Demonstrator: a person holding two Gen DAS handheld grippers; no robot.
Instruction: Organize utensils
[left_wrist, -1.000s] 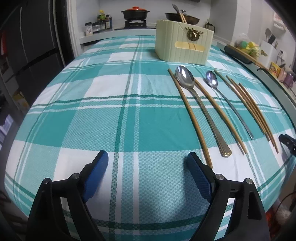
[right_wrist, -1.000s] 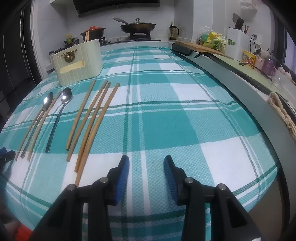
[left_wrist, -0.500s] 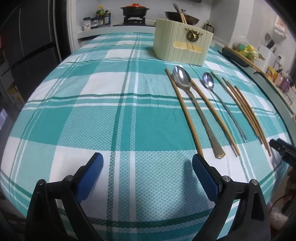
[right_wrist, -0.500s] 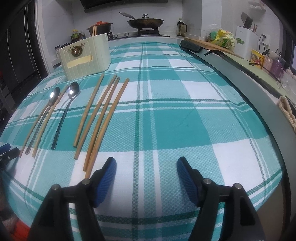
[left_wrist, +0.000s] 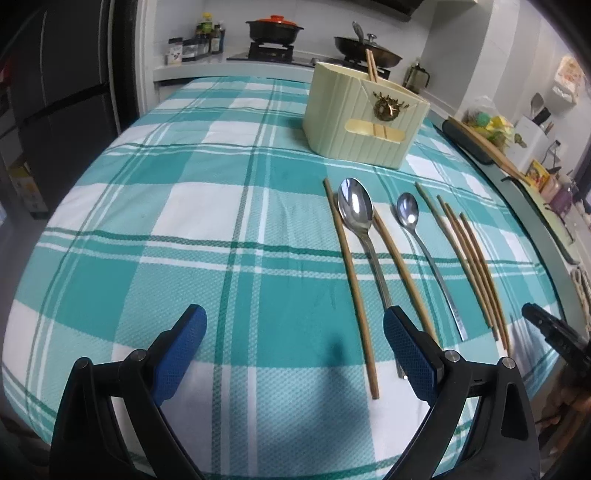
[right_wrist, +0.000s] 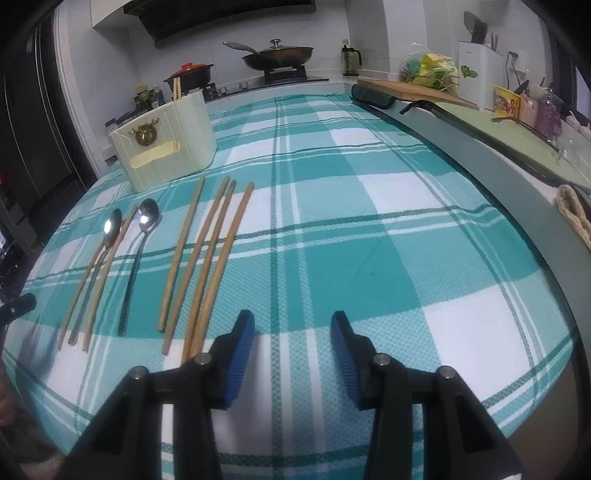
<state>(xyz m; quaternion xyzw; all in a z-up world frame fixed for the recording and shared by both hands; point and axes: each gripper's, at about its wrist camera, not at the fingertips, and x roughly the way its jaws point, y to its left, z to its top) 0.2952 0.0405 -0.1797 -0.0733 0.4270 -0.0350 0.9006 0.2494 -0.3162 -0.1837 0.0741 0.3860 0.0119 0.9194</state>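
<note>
Teal plaid cloth (left_wrist: 221, 295), holder (left_wrist: 362, 114); no legible labels.

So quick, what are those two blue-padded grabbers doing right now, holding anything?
Left gripper: jaws wide open, holding nothing.
Right gripper: jaws open and just closing, nothing between them.

large spoon (left_wrist: 355, 210) handle end hidden behind left fingertip (left_wrist: 410, 354).
</note>
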